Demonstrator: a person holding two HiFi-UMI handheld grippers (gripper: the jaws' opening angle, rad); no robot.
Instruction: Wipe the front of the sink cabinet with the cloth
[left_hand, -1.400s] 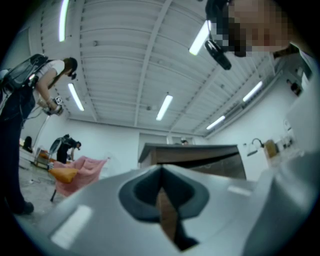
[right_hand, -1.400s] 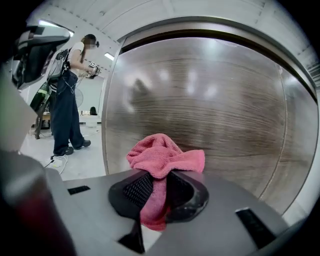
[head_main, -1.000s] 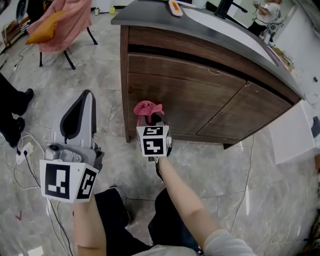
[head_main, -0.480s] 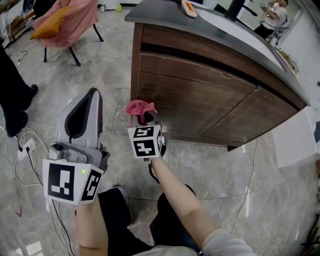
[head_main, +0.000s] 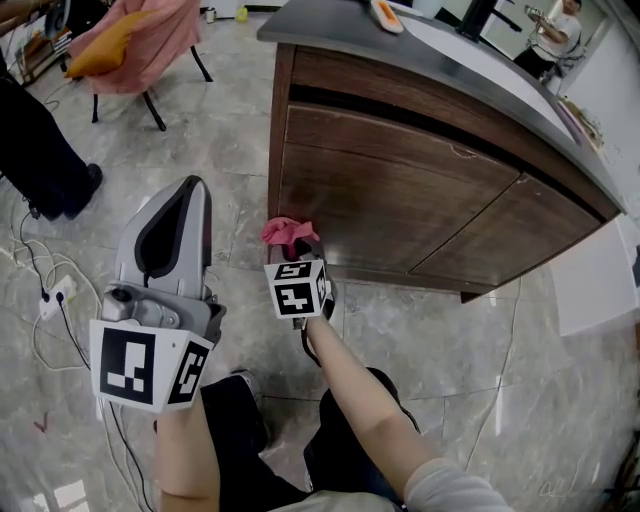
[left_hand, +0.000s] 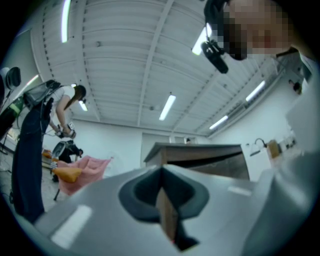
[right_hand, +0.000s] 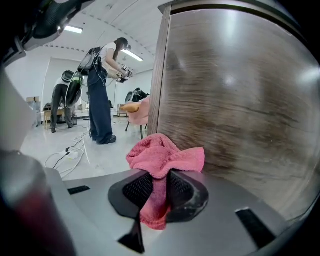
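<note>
The pink cloth (head_main: 288, 231) (right_hand: 165, 159) is bunched in my right gripper (head_main: 296, 246) (right_hand: 159, 192), whose jaws are shut on it. It is held low against the left door of the dark wood sink cabinet (head_main: 390, 200) (right_hand: 240, 100), near the cabinet's left corner and just above the floor. My left gripper (head_main: 170, 235) (left_hand: 162, 200) is raised to the left, away from the cabinet, jaws shut with nothing in them.
The cabinet carries a grey countertop (head_main: 450, 55) with an orange-and-white object (head_main: 384, 14). A chair draped in pink fabric (head_main: 130, 35) stands at the back left. A person's dark trouser leg (head_main: 45, 150) and white cables (head_main: 45, 300) are at the left. A white box (head_main: 590, 275) sits right.
My right gripper has carried the cloth downward along the cabinet's left door, towards the floor. The person at the left has stepped further into view.
</note>
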